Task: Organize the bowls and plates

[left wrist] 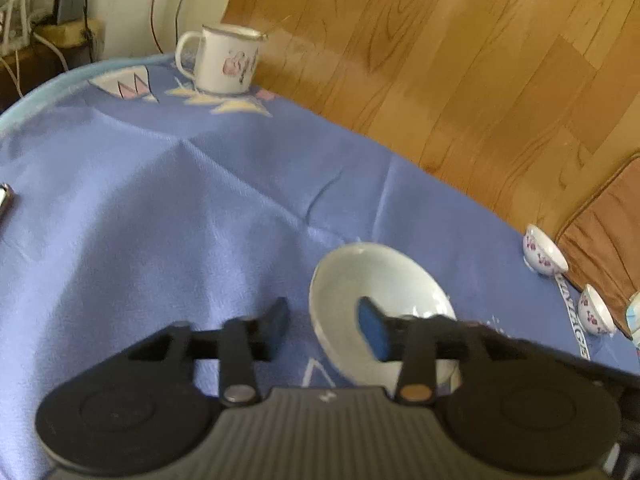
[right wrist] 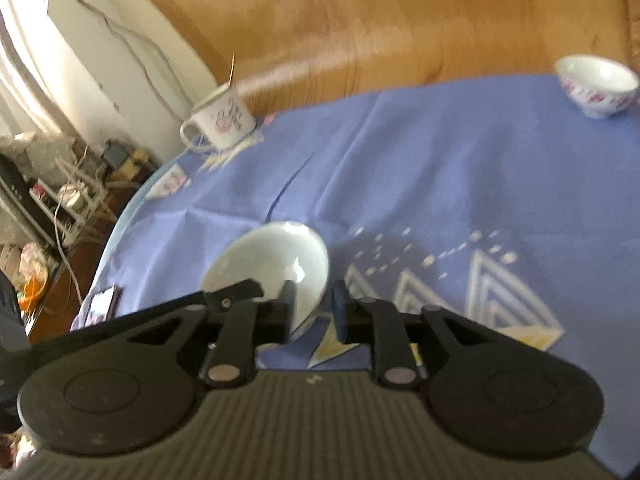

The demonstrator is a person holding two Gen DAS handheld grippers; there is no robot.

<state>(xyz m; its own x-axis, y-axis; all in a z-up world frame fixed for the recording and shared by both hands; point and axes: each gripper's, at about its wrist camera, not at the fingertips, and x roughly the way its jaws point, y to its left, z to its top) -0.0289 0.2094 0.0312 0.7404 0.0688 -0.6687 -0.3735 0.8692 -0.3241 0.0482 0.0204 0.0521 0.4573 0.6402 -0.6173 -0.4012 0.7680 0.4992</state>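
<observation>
Little looks sorted yet — the pale plate [left wrist: 380, 304] lies alone on the blue-clothed surface [left wrist: 180, 208], well apart from the mug [left wrist: 224, 60] at the far edge, and the two flowered bowls [left wrist: 544, 250] sit unstacked to the plate's right. The left hand-held gripper [left wrist: 324, 326] stands half open astride the plate's left rim, not pressing. The right hand-held gripper [right wrist: 314, 306] — narrowly parted — straddles its right rim. Only the right wrist view shows a dark flat object [right wrist: 105, 300] left of the plate.

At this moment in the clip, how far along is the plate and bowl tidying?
Early, it seems. Nothing looks stacked: the white dish lies alone on the blue tablecloth, with both the left gripper and right gripper open around its rim, gripping nothing. Two small floral bowls sit apart near the table edge, yet to be gathered.
</observation>
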